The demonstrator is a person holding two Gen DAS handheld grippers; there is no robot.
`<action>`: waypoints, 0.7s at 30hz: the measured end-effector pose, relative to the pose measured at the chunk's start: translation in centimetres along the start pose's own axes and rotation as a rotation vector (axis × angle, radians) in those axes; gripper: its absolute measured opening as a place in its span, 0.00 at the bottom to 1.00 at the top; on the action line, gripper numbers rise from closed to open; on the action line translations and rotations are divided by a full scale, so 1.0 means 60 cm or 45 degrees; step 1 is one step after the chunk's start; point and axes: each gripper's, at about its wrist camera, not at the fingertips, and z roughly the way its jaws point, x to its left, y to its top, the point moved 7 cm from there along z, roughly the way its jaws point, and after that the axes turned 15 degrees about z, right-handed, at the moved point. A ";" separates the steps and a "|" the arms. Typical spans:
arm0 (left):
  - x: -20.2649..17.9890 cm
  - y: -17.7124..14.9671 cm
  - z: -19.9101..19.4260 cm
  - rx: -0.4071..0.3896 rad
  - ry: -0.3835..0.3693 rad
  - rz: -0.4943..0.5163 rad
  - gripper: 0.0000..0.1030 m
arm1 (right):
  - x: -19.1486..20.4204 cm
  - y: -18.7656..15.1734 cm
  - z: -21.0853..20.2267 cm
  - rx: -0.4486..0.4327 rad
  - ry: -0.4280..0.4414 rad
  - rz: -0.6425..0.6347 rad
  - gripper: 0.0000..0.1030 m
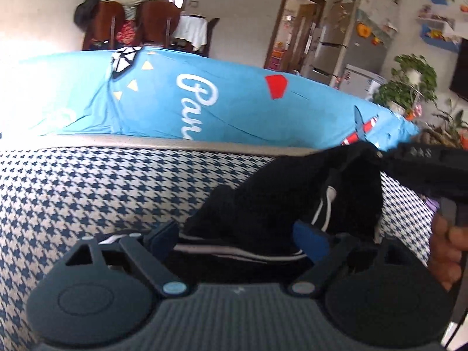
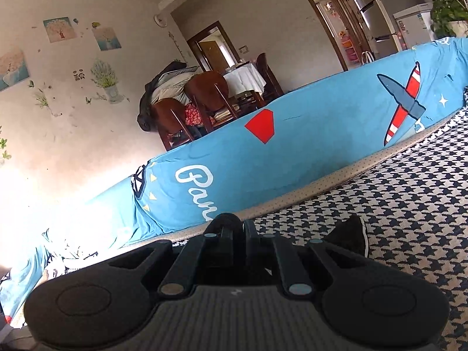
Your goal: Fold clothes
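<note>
The left gripper (image 1: 238, 238) stands wide open around the black garment (image 1: 280, 201); only the right wrist view shows the right gripper (image 2: 238, 231) clamped on its fabric.

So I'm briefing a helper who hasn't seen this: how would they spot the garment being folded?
Find the blue-and-white houndstooth seat cover below the bright blue backrest. On it lies a black garment, the only dark item, edged with thin white stripes.
</note>
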 end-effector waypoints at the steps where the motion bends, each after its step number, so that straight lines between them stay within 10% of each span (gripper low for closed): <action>1: -0.006 0.000 -0.001 -0.001 -0.001 0.026 0.87 | 0.002 0.001 0.002 -0.002 0.002 0.003 0.10; 21: -0.072 0.002 -0.022 0.009 -0.077 0.301 0.94 | 0.013 0.005 0.022 0.023 0.034 0.045 0.10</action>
